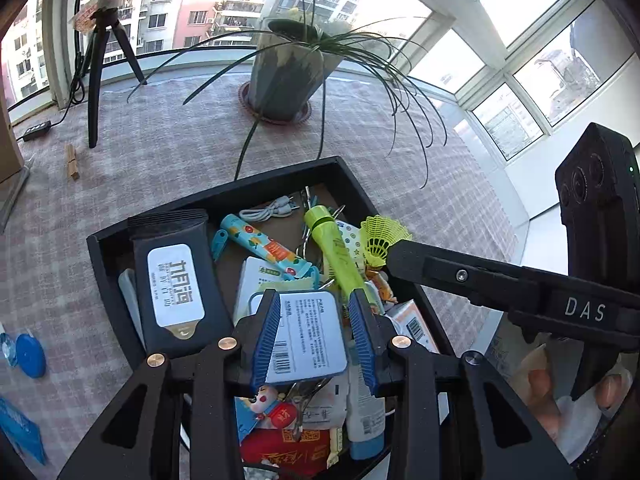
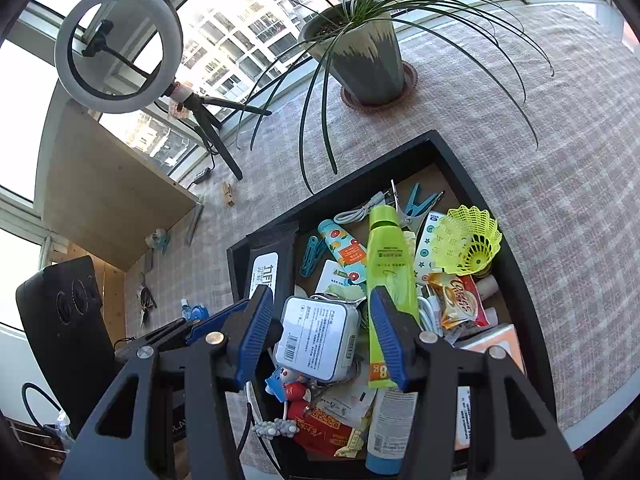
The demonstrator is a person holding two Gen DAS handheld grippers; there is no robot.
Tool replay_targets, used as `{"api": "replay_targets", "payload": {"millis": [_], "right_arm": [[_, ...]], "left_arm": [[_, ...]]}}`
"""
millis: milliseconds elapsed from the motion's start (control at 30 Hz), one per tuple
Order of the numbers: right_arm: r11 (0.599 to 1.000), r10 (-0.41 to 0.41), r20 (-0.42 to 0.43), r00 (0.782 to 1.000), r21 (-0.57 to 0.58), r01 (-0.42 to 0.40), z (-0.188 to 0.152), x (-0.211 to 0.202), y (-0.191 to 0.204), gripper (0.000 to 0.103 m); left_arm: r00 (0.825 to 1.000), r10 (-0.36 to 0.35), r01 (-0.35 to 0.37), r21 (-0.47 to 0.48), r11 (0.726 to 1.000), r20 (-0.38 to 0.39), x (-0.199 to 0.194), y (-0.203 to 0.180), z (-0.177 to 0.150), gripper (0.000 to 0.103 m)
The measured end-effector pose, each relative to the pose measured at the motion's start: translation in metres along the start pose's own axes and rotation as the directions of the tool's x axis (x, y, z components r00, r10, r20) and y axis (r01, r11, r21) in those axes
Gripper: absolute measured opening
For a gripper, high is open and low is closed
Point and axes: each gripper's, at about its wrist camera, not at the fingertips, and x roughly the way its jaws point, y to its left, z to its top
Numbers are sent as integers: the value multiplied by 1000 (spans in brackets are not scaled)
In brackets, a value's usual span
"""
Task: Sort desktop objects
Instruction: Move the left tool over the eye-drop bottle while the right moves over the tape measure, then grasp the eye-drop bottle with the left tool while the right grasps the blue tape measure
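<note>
A black tray [image 1: 224,196] [image 2: 516,264] on the checked tablecloth is packed with small objects. My left gripper [image 1: 316,340] stands over a white rounded box with a barcode label [image 1: 308,336], one blue pad [image 1: 264,340] on each side of it; the jaws look shut on it. The box also shows in the right wrist view [image 2: 316,340]. My right gripper [image 2: 320,340] hangs open above the tray, its pads either side of that box and clear of it. Around it lie a green tube [image 2: 390,256], a yellow shuttlecock [image 2: 468,240], a black wipes pack [image 1: 172,284] and a patterned tube [image 1: 264,246].
A potted plant [image 1: 284,76] [image 2: 364,56] stands beyond the tray, its long leaves hanging over it. A ring light on a tripod [image 2: 120,48] stands far left. A wooden clothespin [image 1: 71,162], a blue lid [image 1: 30,354] and a power strip [image 1: 36,130] lie on the cloth.
</note>
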Motion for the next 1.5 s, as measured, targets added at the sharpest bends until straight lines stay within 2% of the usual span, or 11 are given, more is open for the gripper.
{"api": "replay_targets", "payload": {"millis": [167,267,367,600,700,833,933,1033,1133,1233,1500], "right_arm": [[997,-1,-11,1000,-80,1,-11,15,31,50],[988,-23,-18,1000,-154,20,-19,26,60,50],[972,-35,-26,999,-234,28,-28,39,92,51],[925,-61,-69,996,-379,31,-62,83,163,55],[908,-75,-93,993,-417,30,-78,108,186,55],[867,-132,-92,987,-493,70,-98,143,213,55],[841,-162,-110,981,-535,79,-110,171,228,55],[829,-180,-128,975,-554,80,-116,195,237,55],[835,-183,-154,971,-546,70,-117,216,238,55],[844,-174,-171,970,-534,57,-115,229,239,55],[833,-177,-195,965,-551,42,-113,255,247,56]], "left_arm": [[996,91,-91,-33,995,13,-17,39,-15,35],[985,173,-172,-58,983,18,-29,71,-28,37],[977,214,-211,-122,970,10,-43,110,-42,38],[938,344,-342,-270,900,-45,-69,207,-68,38],[933,350,-357,-337,871,-84,-74,246,-76,38],[929,345,-368,-408,835,-133,-72,287,-80,38],[925,346,-380,-425,821,-157,-62,301,-80,38],[930,329,-368,-437,821,-164,-52,306,-76,38],[922,345,-386,-420,821,-173,-40,306,-70,38],[907,379,-421,-381,823,-184,-33,304,-67,37],[897,401,-442,-389,809,-185,-31,313,-82,30]]}}
